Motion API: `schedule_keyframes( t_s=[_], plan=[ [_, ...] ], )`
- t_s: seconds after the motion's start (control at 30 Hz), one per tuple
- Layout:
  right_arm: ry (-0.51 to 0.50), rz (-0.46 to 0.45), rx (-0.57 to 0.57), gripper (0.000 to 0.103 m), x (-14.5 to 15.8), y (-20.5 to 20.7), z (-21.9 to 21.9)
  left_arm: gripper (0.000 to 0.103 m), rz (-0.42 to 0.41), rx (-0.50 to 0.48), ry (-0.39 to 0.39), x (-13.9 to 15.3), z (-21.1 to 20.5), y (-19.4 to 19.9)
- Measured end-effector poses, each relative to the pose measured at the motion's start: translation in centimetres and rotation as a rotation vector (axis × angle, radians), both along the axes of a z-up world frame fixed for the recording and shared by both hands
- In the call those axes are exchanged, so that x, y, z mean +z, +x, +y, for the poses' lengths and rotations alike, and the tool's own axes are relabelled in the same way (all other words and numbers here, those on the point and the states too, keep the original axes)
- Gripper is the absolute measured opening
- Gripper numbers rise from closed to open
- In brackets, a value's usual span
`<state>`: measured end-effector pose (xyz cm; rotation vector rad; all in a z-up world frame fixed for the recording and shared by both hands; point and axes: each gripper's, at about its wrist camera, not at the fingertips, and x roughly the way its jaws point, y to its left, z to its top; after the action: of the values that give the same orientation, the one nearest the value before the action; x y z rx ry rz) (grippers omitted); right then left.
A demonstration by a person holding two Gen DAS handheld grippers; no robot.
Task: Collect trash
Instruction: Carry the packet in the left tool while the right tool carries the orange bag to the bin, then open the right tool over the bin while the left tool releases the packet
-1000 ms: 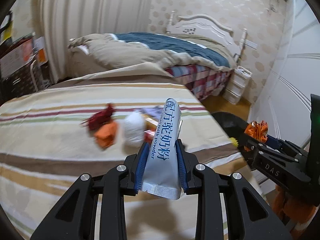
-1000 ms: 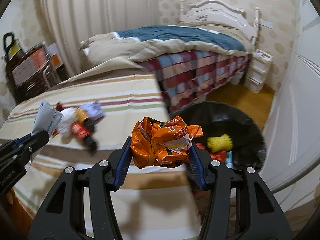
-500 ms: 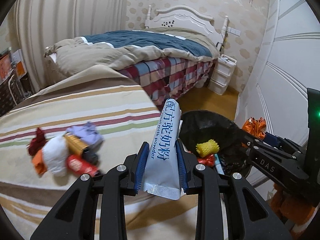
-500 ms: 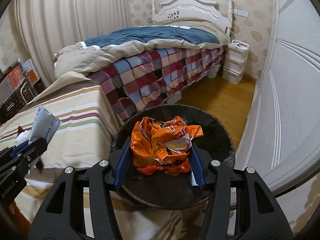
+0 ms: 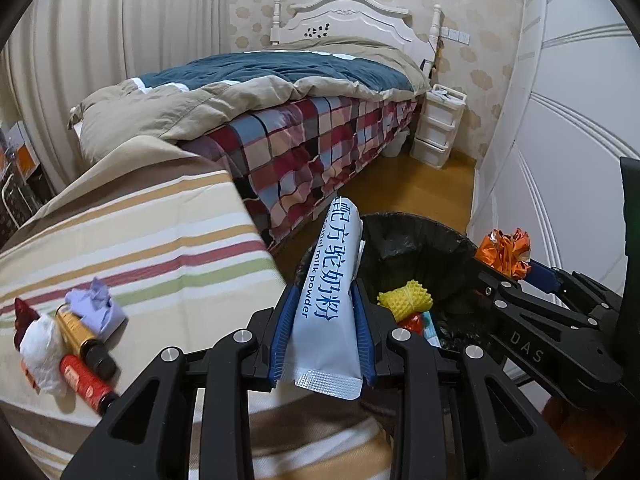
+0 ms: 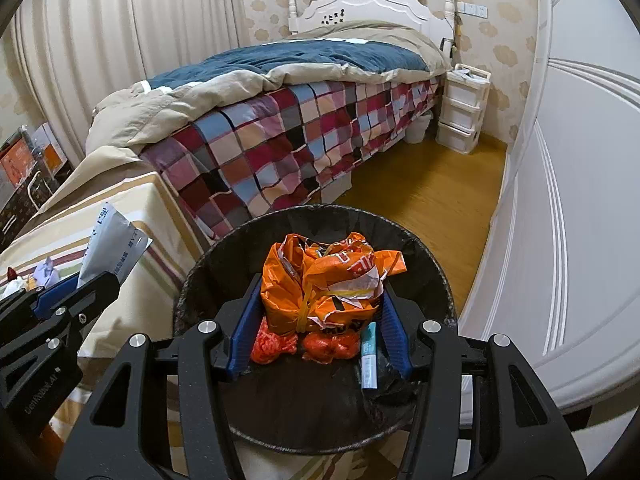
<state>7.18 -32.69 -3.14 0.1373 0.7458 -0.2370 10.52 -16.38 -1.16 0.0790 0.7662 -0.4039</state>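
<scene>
Left gripper (image 5: 324, 320) of mine is clamped tight on the milk powder sachet (image 5: 328, 304): blue pads press both long edges, the crimped end sticks out toward the camera, the printed end points up and away. It sits over the edge of the striped bedspread (image 5: 152, 240), just beside the rim of the trash bin (image 5: 420, 240).

Right gripper (image 6: 318, 312) of mine is closed about halfway on the crumpled orange wrapper (image 6: 324, 284), pads pinching it from both sides. From the right wrist view the wrapper hangs directly over the bin mouth (image 6: 208, 280), black liner all round. From the left wrist view the same gripper (image 5: 516, 264) comes in from the right with the wrapper (image 5: 506, 250) above the far rim.

Already in the bin: yellow foam net (image 5: 406, 300), something red beside it, a light blue stick pack (image 6: 369, 354), orange-red mesh bits (image 6: 274, 344) right under the wrapper.

Uncollected on the bedspread, clustered at the left: white wad (image 5: 42, 344), red tube (image 5: 86, 380), gold-and-dark bottle (image 5: 84, 338), lilac crumpled paper (image 5: 96, 308), dark red scrap (image 5: 24, 312). All touching or just beside each other, well apart from the bin.

Background: bed with checked cover (image 6: 300, 136), plastic drawer unit (image 6: 464, 108) by the headboard, white wardrobe door on the right.
</scene>
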Motion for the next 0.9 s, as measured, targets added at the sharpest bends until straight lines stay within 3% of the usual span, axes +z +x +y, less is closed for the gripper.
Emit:
schedule_keyframes(
  t_s=[0.3, 0.37, 0.43, 0.47, 0.53, 0.63, 0.9],
  plan=[
    [0.008, 0.002, -0.019, 0.054, -0.3, 0.7, -1.2, 0.031, 0.011, -0.003, 0.031, -0.6, -2.0, 1.3],
    [0.011, 0.005, -0.022, 0.059, -0.4, 0.9, -1.5, 0.031, 0.014, -0.006, 0.042, -0.7, -2.2, 1.4],
    [0.012, -0.001, -0.029, 0.067, -0.4, 0.9, -1.6, 0.036, 0.017, -0.006, 0.047, -0.9, -2.3, 1.5],
    [0.009, -0.005, -0.035, 0.068, -0.4, 0.8, -1.7, 0.040, 0.021, -0.005, 0.049, -0.9, -2.2, 1.5],
    [0.009, -0.006, -0.041, 0.069, -0.4, 0.7, -1.9, 0.058, 0.018, 0.009, 0.041, -0.7, -2.0, 1.5],
    [0.009, -0.007, -0.052, 0.070, -0.4, 0.6, -2.1, 0.067, 0.012, 0.027, 0.029, -0.4, -1.5, 1.4],
    [0.006, -0.014, -0.052, 0.072, 0.1, 0.0, -1.4, 0.077, -0.013, 0.064, 0.045, 0.3, 0.5, 0.5]
  ],
)
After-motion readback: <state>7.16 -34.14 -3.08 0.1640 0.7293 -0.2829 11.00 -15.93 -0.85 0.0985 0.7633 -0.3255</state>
